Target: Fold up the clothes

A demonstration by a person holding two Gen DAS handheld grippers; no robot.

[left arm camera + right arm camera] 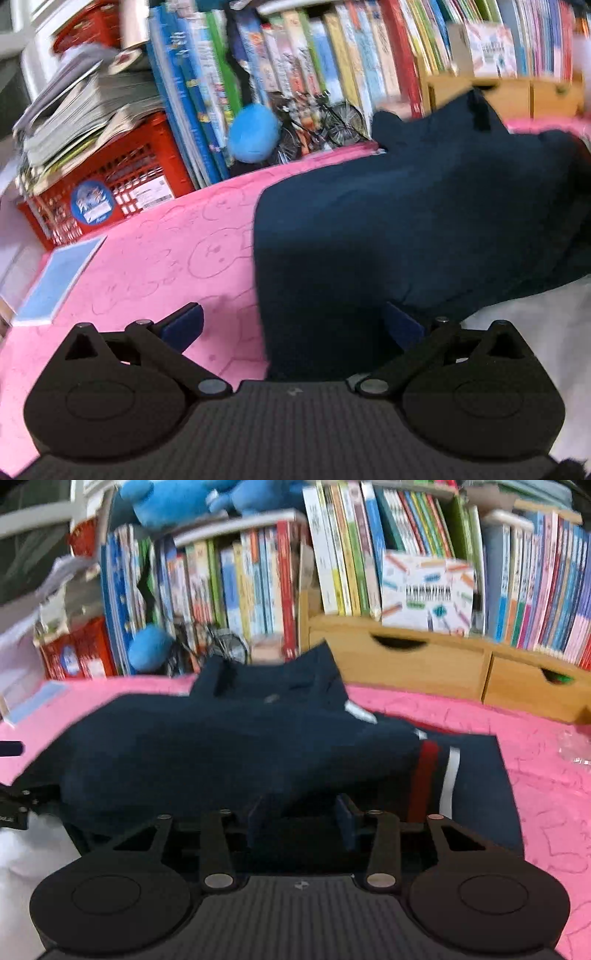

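A dark navy garment [424,225] lies bunched on the pink mat [177,251]. In the right wrist view the garment [229,746] shows a red and a white stripe [424,775] on its right side, and its collar end rises toward the bookshelf. My left gripper [291,325] is open, its jaws wide apart, with the garment's near left edge between them. My right gripper [301,819] has its fingers partly closed with navy cloth between them; whether they pinch it is unclear.
A bookshelf full of books [369,572] stands behind the mat. A red crate [107,195] with stacked papers sits at the left. A blue plush [253,133], a wooden drawer unit [443,664] and a blue card [59,277] are nearby. White fabric [535,325] lies at the right.
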